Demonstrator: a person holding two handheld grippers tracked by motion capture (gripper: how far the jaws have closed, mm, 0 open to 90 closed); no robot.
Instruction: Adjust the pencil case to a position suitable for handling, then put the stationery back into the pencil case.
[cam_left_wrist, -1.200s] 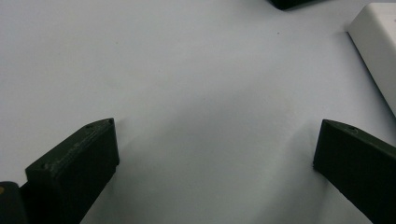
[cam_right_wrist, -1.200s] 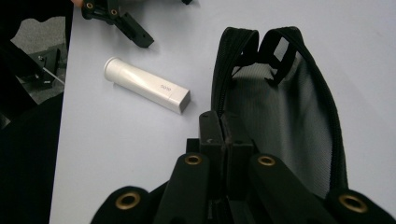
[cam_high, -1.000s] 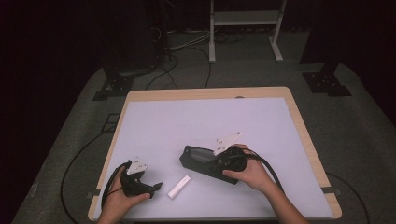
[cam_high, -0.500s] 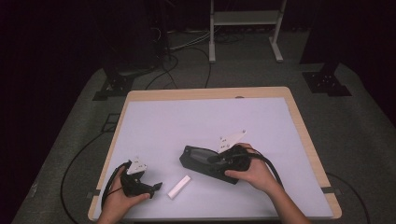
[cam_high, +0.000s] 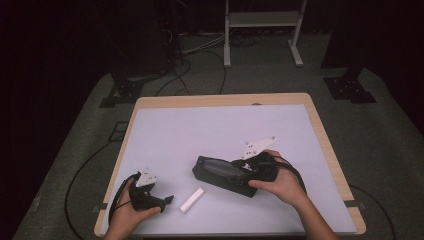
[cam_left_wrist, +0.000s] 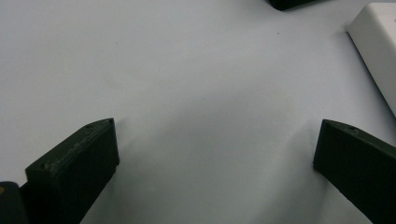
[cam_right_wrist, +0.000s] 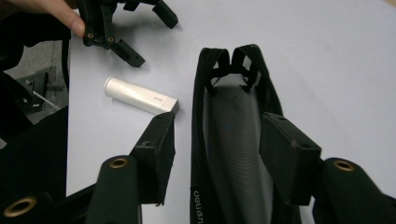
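A black zip pouch (cam_high: 216, 172) lies open on the white table top (cam_high: 210, 130); in the right gripper view the pouch (cam_right_wrist: 233, 135) shows its grey lining. My right gripper (cam_high: 236, 173) hovers over its right end. Its jaws have just been opening, and the right gripper (cam_right_wrist: 219, 154) now straddles the pouch's rim without pressing on it. A white tube (cam_high: 192, 200) lies just left of the pouch, and the tube (cam_right_wrist: 140, 97) is on its side. My left gripper (cam_high: 167, 200) rests open on the table beside it, the left gripper (cam_left_wrist: 215, 135) holding nothing, with the tube (cam_left_wrist: 373, 51) at the right.
The table's wooden edge (cam_high: 325, 145) runs round the white top. Cables (cam_high: 80, 170) trail over the grey floor at the left. A white metal stand (cam_high: 260, 30) and black stand feet (cam_high: 350, 87) are beyond the far edge.
My right hand has shifted a little to the right and up over the pouch. The left hand, the tube and the pouch have stayed in place.
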